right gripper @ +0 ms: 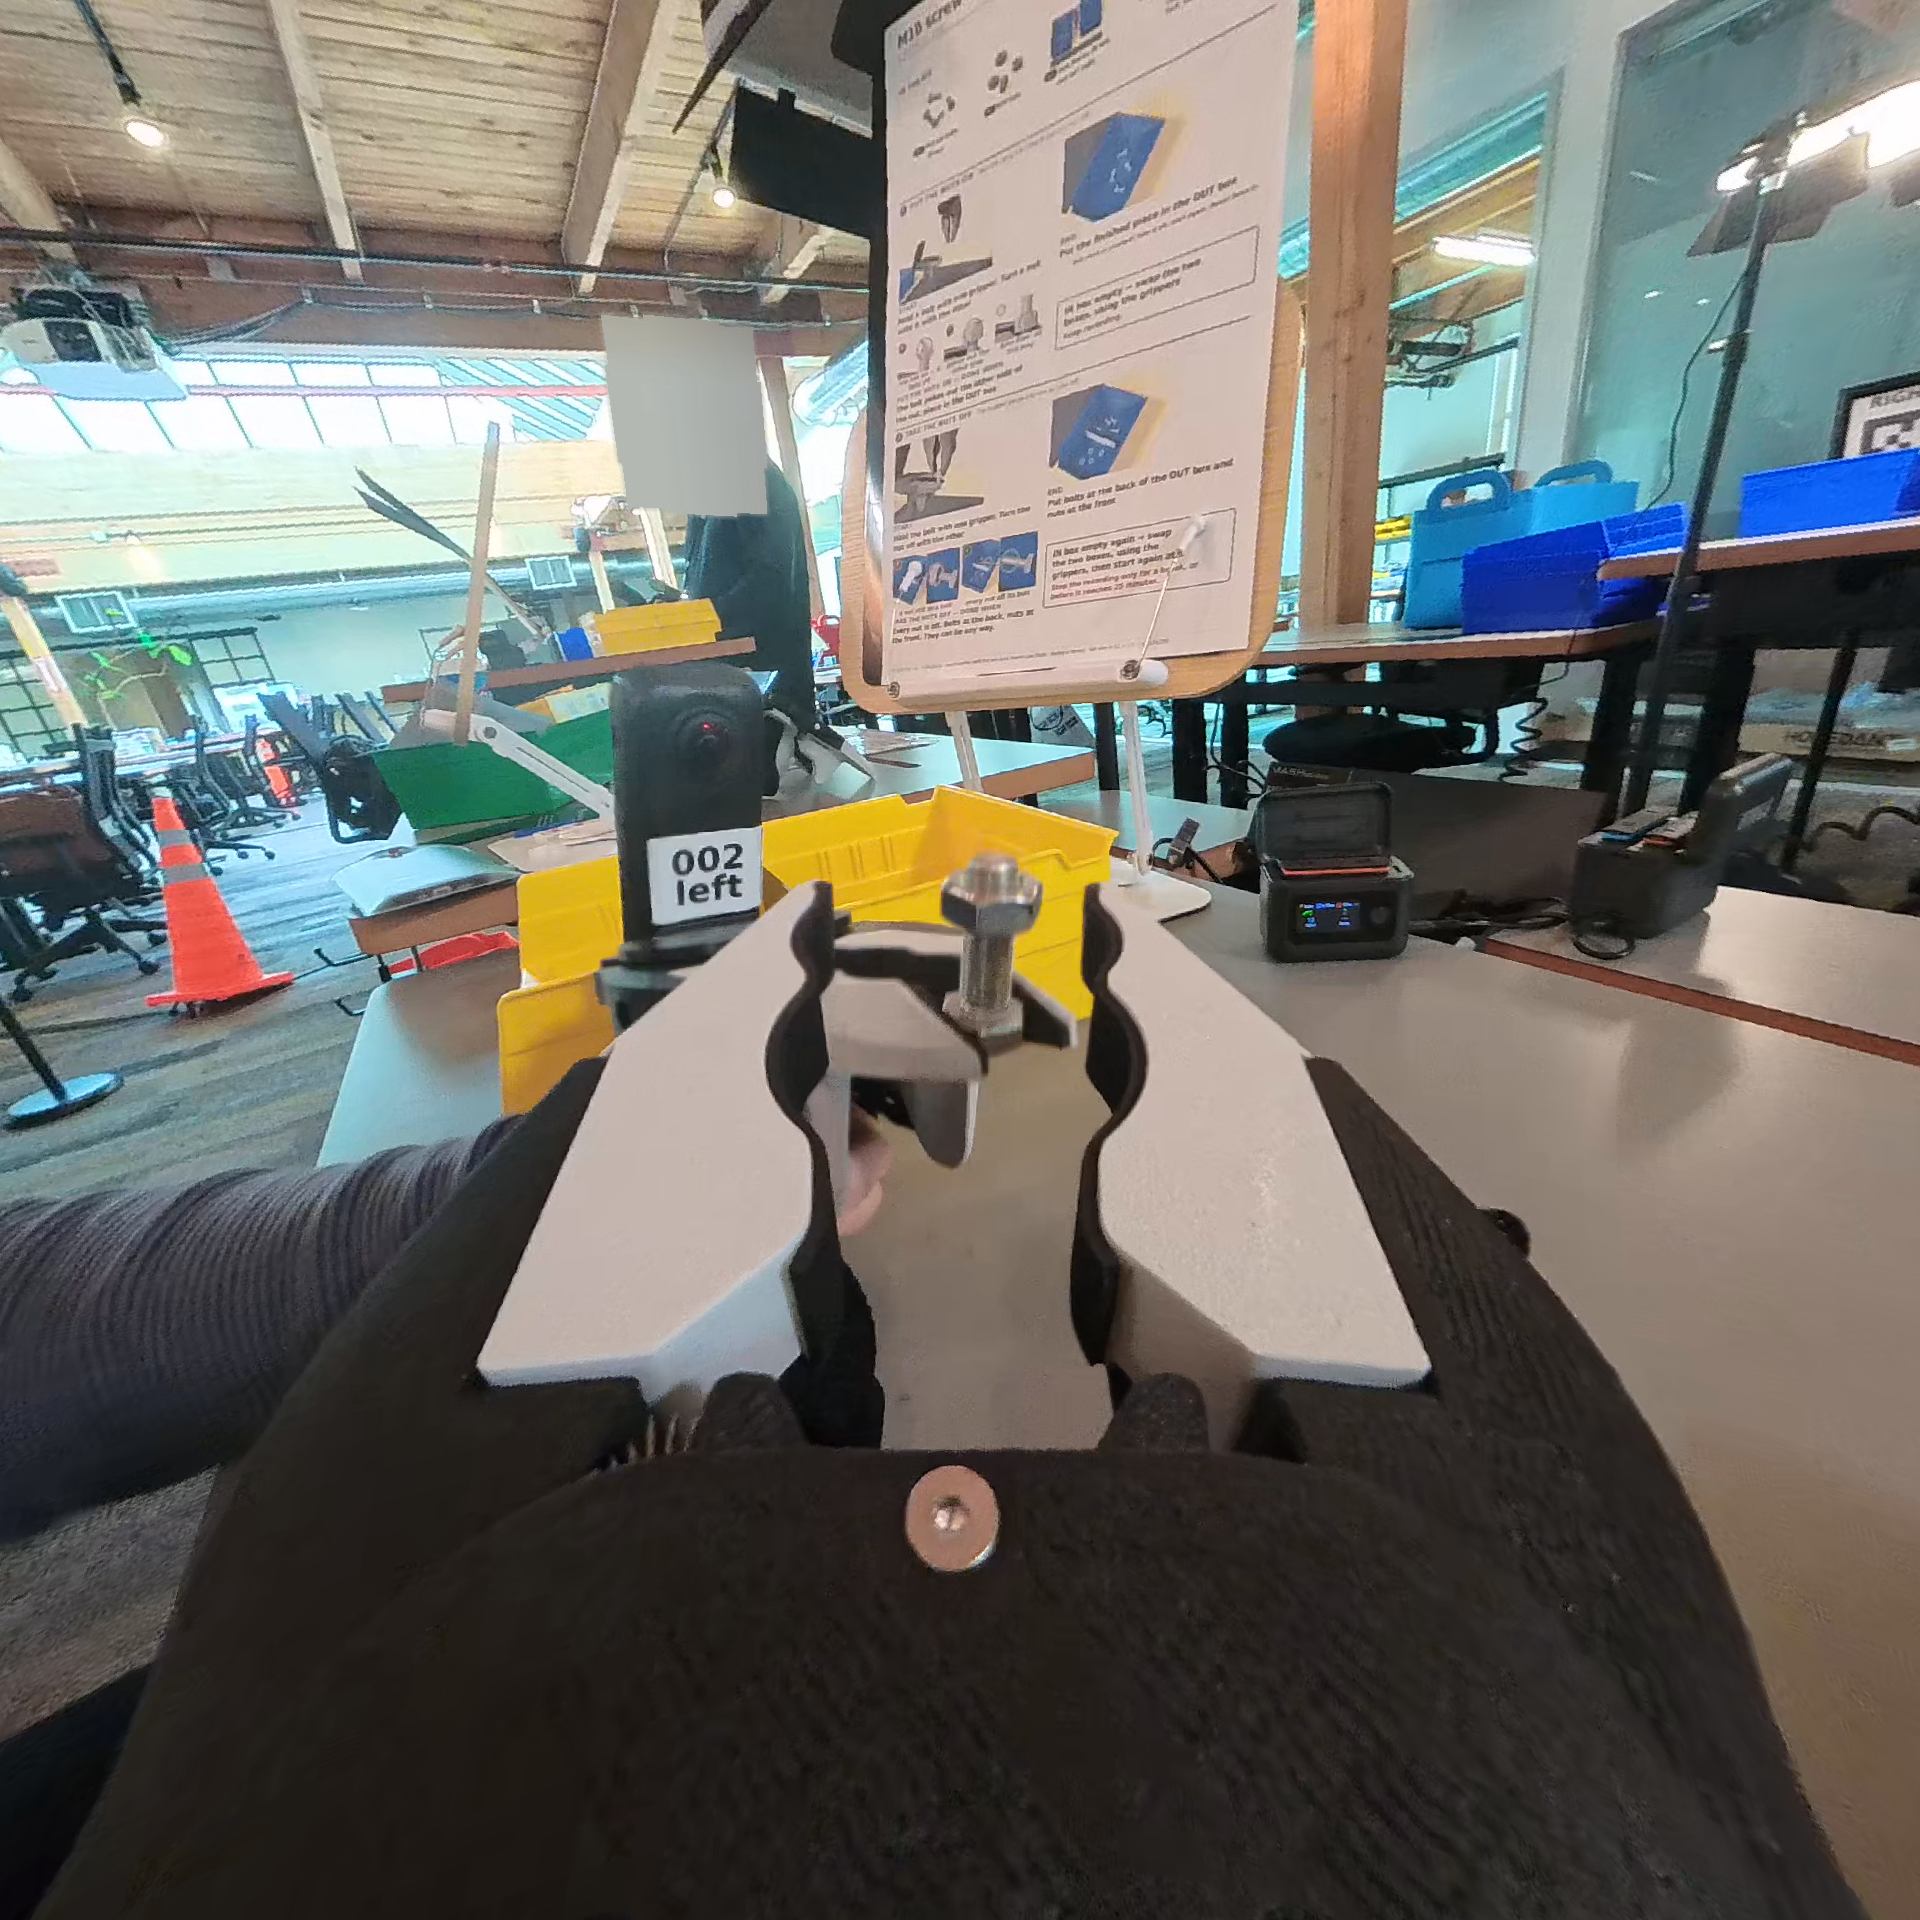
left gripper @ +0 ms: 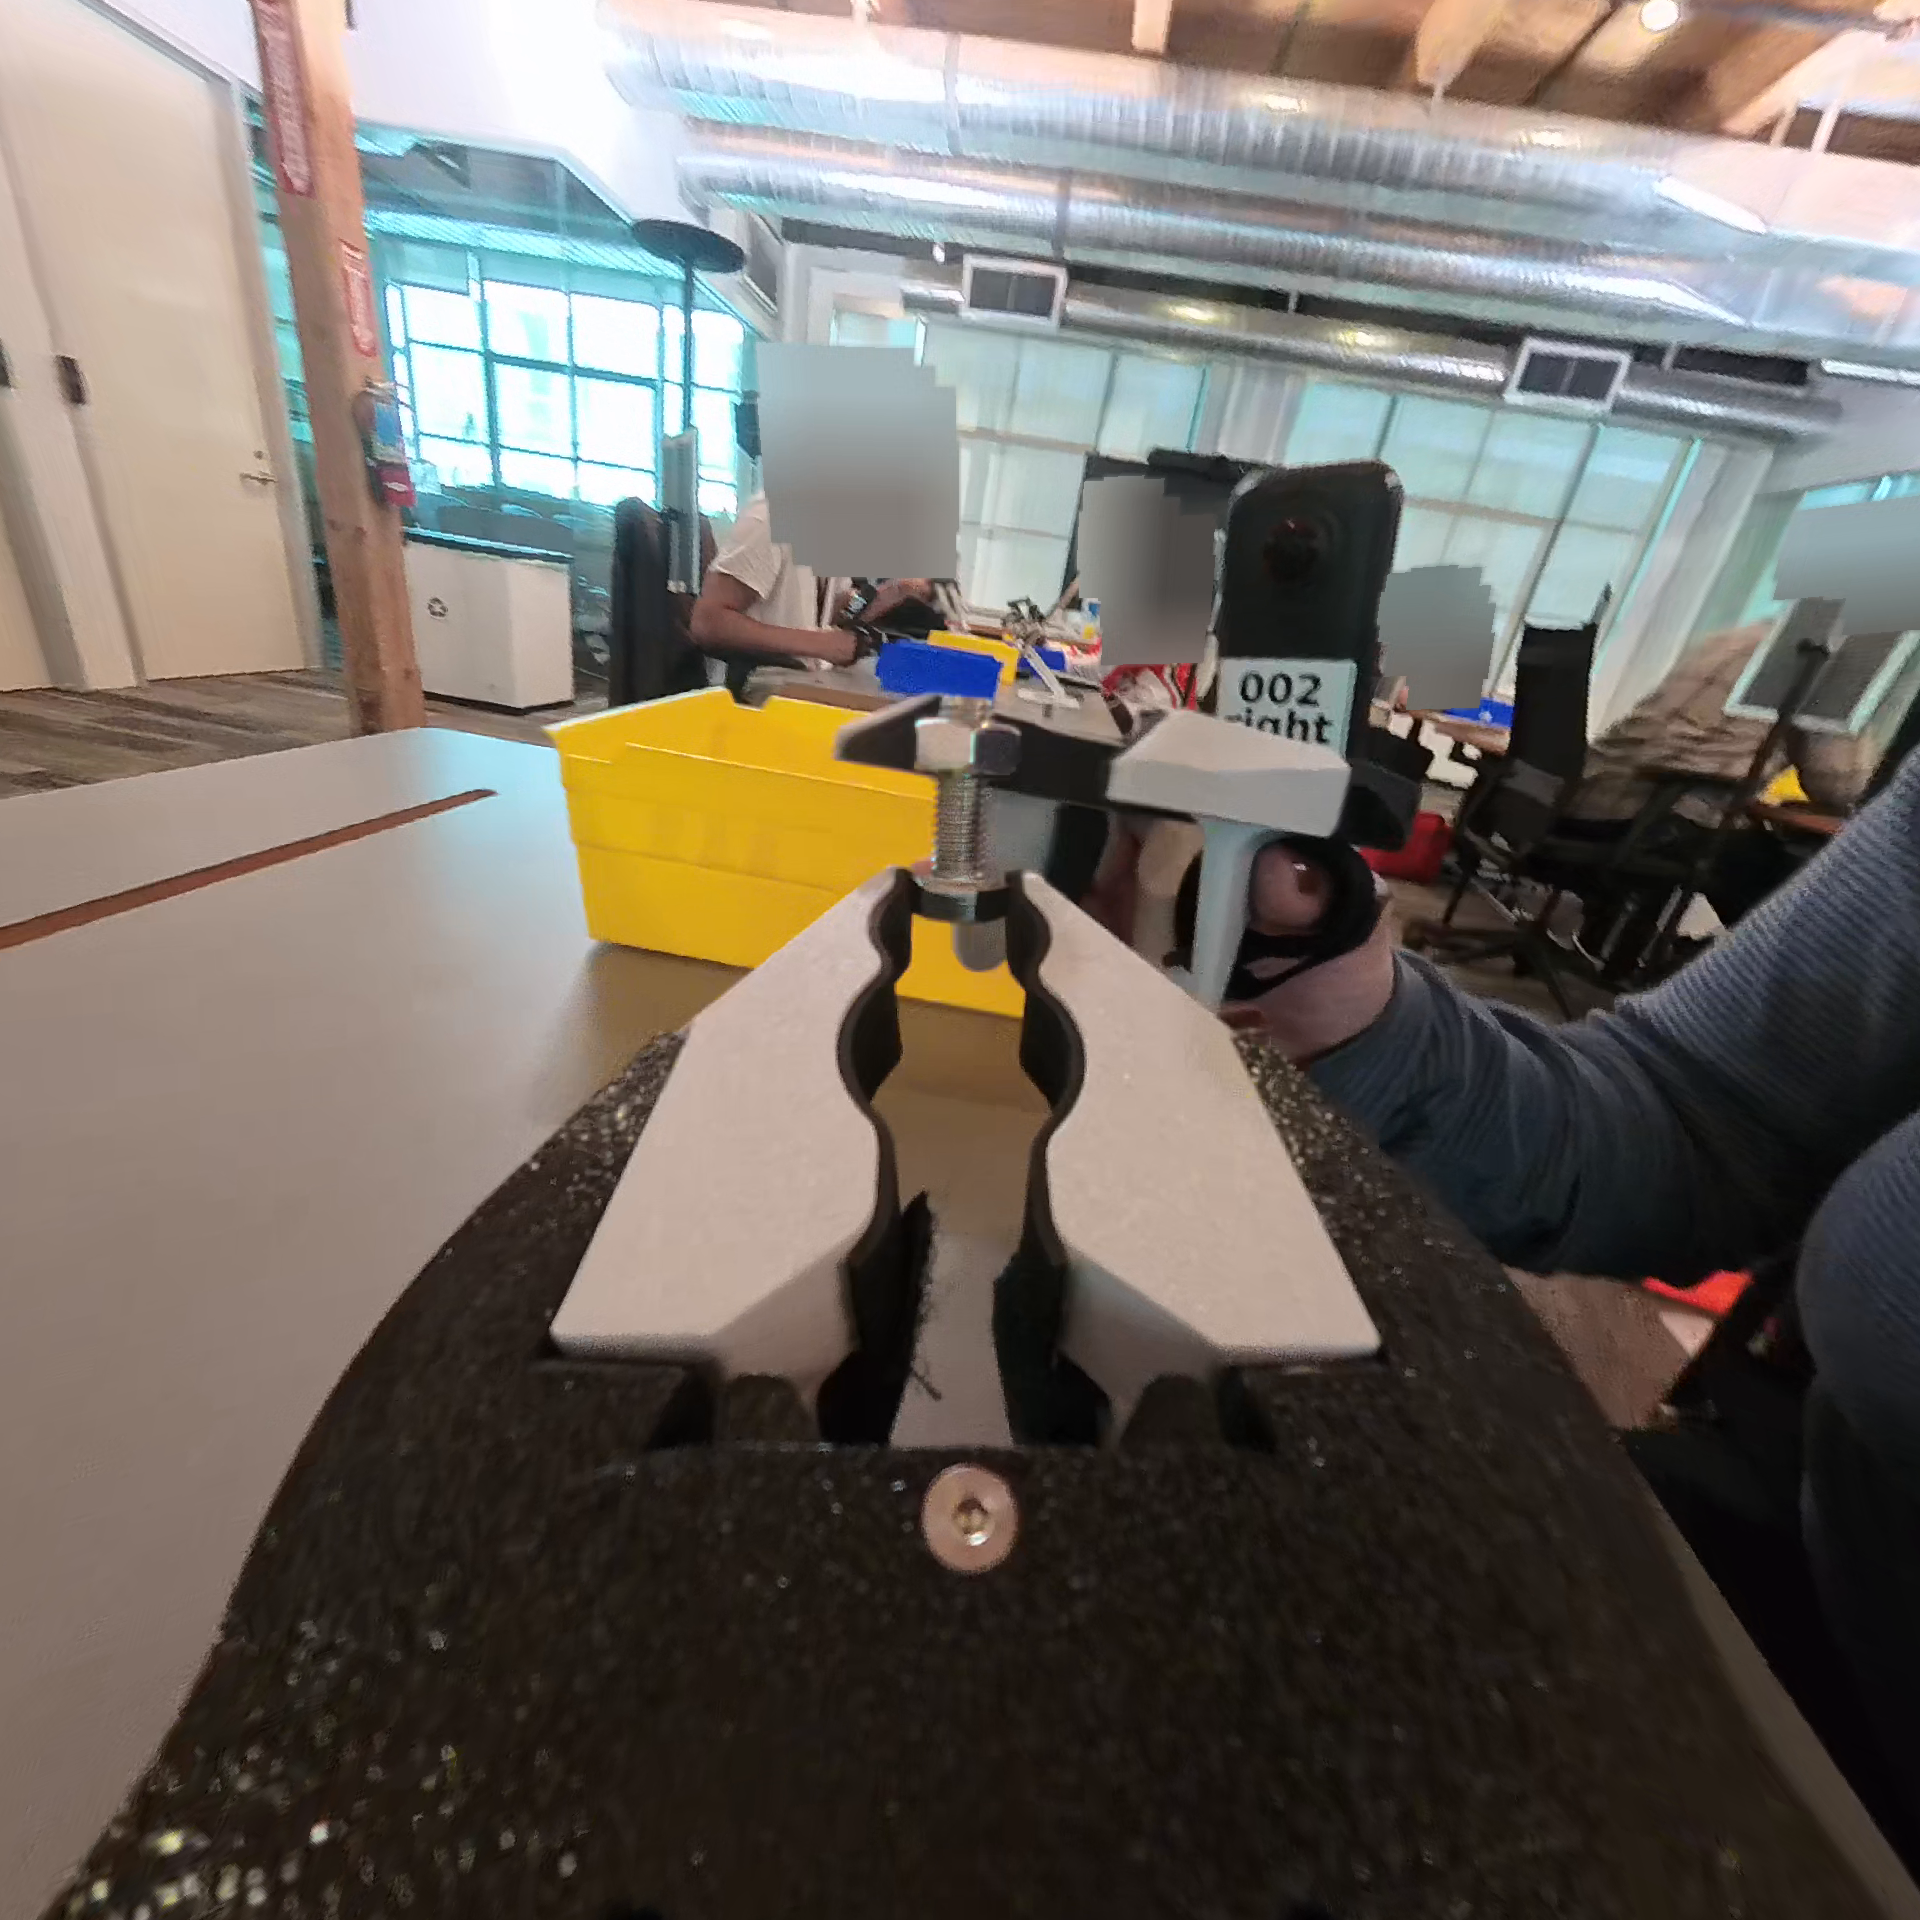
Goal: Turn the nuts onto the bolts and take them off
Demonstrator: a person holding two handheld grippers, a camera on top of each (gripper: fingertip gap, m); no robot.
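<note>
A: How far along was it?

B: Mid-thread, I'd judge. The left gripper (left gripper: 958,904) was clamped on the head of the bolt (left gripper: 958,831), holding it upright in the air above the table (left gripper: 260,1039), shank pointing up. The nut (left gripper: 964,746) sat near the top of the shank, with only a little of the bolt's end above it and a long run of bare thread below.

A: And the right gripper?

B: In the left wrist view the right gripper (left gripper: 940,750) reached in level from the right, with the nut between its tips. In its own view the fingers (right gripper: 1195,1091) stood wide, the nut (right gripper: 990,899) between them and a gap showing on each side. I judged it open around the nut, not squeezing.

A: So going on or coming off?

B: I could not tell which. If on, nearly the whole shank was left to travel; if off, only the last few turns.

A: Anything finished?

B: The bin (left gripper: 748,821), yellow, stood behind the grippers towards the table's far edge, but its inside was hidden, so I could not count done pieces.
</note>
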